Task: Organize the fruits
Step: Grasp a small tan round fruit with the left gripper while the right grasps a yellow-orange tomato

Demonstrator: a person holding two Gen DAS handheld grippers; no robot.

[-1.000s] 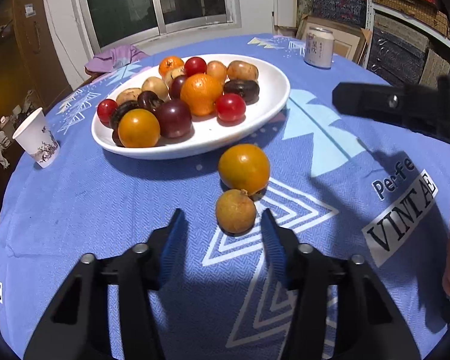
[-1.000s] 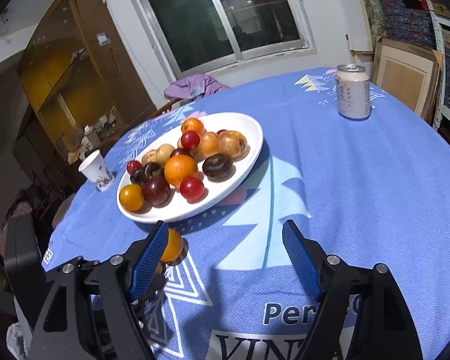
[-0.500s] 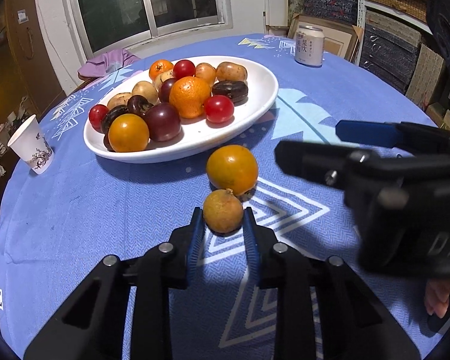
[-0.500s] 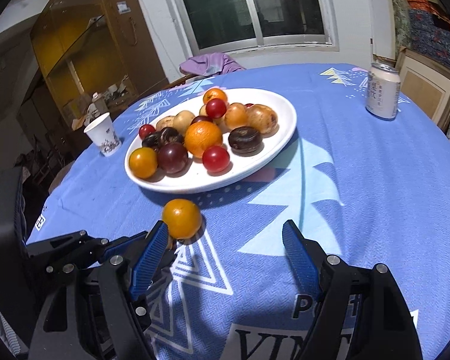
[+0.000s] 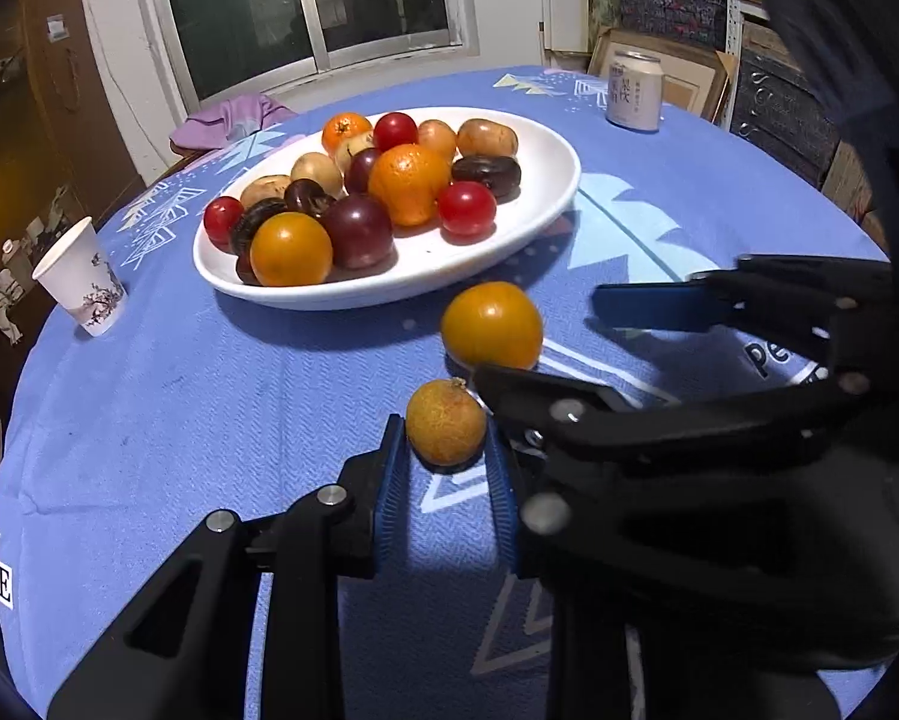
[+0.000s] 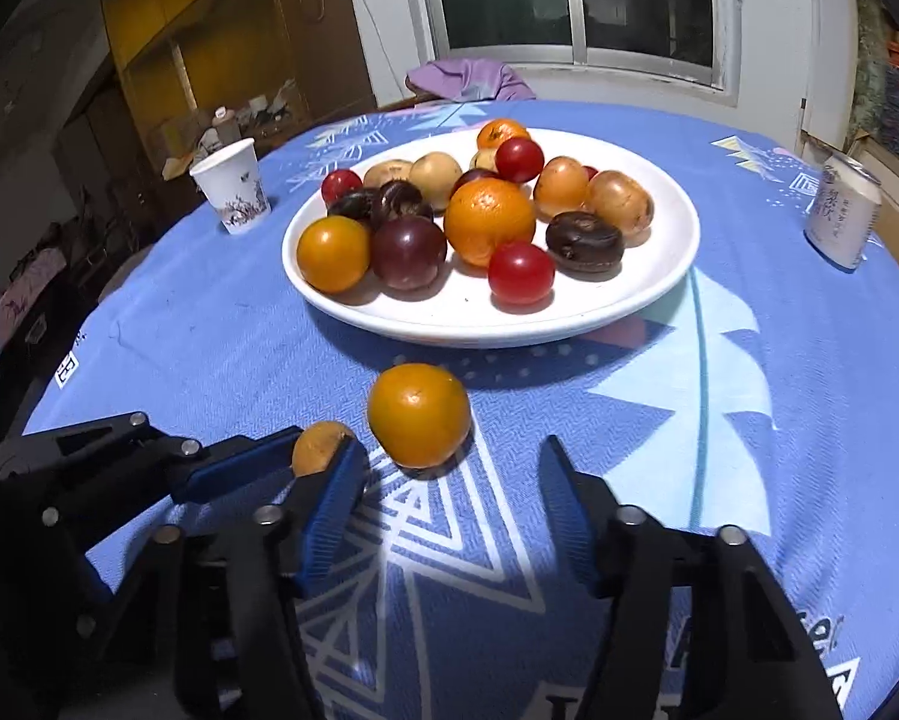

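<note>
The left gripper [image 5: 446,468] is seen clamped on a small tan fruit [image 5: 445,422], its blue pads pressed to either side while the fruit sits on the blue tablecloth [image 5: 179,408]. Just beside it, the right gripper [image 6: 452,510] is held with its jaws apart around empty cloth; they have just been closing, yet nothing is pressed between them, and a loose orange fruit [image 6: 418,414] lies just ahead of the gap, nearer the left-hand pad. In the left wrist view the same orange fruit is framed between the two dark right-hand jaws, the nearer one crossing close over the tan fruit. The step in hand is judged to be the gathering of the last two stray fruits, one already secured, the other being lined up. What seems to be called for next is a short advance of the right gripper so the orange fruit is bracketed before the pads are brought together, with care taken that the two tools are not knocked against each other. Beyond both fruits, the white plate [image 6: 659,294] is shown piled with other fruit, room being left along its near rim. A paper cup [image 6: 231,195] and a can [image 6: 842,213] are seen well apart from the work.
</note>
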